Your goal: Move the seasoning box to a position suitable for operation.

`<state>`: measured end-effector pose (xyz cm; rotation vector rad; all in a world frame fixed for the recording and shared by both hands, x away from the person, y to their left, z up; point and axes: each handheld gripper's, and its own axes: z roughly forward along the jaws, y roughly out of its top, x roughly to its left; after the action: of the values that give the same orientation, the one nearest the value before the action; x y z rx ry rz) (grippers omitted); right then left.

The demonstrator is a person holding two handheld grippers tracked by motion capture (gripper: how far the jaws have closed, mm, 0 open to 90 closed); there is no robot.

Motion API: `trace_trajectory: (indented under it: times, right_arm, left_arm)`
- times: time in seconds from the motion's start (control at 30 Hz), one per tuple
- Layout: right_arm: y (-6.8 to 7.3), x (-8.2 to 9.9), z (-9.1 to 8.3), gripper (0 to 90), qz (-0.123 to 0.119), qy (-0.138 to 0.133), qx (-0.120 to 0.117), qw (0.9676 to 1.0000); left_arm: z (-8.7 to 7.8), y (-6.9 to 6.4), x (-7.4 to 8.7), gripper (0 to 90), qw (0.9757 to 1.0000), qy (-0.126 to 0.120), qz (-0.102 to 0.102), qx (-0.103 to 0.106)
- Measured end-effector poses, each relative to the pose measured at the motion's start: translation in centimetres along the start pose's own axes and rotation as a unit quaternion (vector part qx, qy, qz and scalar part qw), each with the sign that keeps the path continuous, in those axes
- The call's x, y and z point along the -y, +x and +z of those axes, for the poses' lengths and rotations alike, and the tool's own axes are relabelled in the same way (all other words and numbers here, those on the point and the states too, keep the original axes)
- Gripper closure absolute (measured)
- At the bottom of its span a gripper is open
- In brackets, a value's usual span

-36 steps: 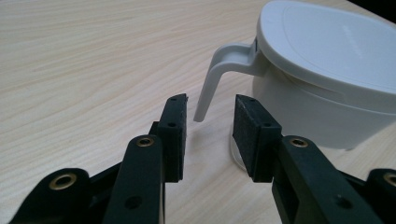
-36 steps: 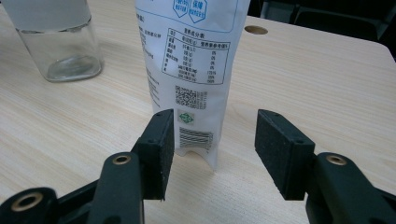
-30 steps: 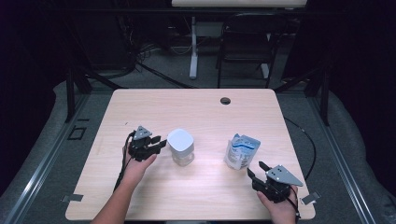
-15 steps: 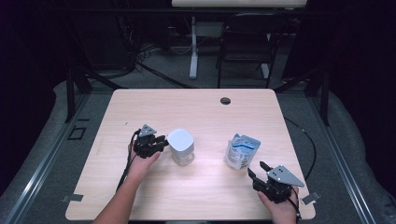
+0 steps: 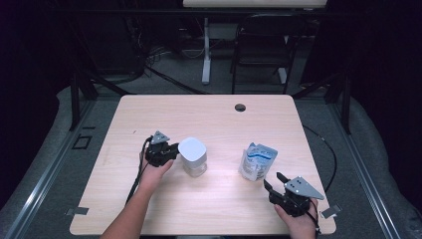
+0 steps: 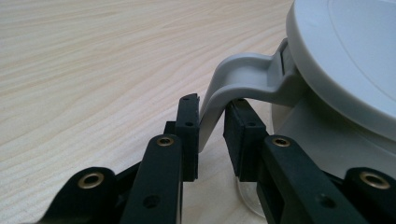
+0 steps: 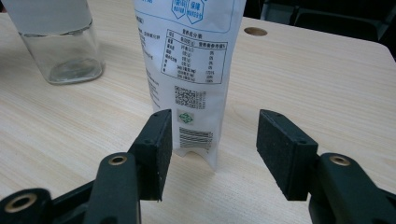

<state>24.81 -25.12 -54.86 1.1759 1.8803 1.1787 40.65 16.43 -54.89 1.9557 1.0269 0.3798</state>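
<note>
A glass jar (image 5: 193, 165) with a white-grey lid (image 5: 192, 148) stands left of the table's middle. My left gripper (image 5: 174, 152) is at its left side. In the left gripper view the lid's grey clasp (image 6: 243, 77) hangs between the left gripper's (image 6: 212, 105) jaws, which have just been closing; both pads touch it. A white and blue printed pouch (image 5: 258, 161) stands upright to the right. My right gripper (image 5: 272, 180) sits just in front of it, near the table's front edge. In the right gripper view the right gripper (image 7: 212, 126) is open, with the pouch (image 7: 196, 70) just beyond the pads.
The wooden table (image 5: 209, 119) has a round cable hole (image 5: 240, 107) near its far edge. The jar (image 7: 60, 46) stands to the left of the pouch in the right gripper view. A dark chair (image 5: 263, 45) and desk legs stand on the floor behind the table.
My left gripper has shifted slightly toward the jar and its jaws have narrowed around the lid's clasp. The right gripper, the jar and the pouch have not moved.
</note>
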Motion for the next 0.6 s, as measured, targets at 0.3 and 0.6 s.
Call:
trace_trajectory:
  times: [0.3,0.6]
  right_arm:
    - [-0.50,0.11,-0.13,45.3,0.017,-0.009,0.003,0.9998]
    - [-0.51,0.13,-0.09,45.2,0.021,-0.011,0.002,0.9997]
  left_arm:
    - [-0.11,-0.25,0.01,79.1,0.9995,0.014,0.027,-0.011]
    - [-0.91,-0.33,0.29,88.3,0.9993,0.014,0.031,-0.015]
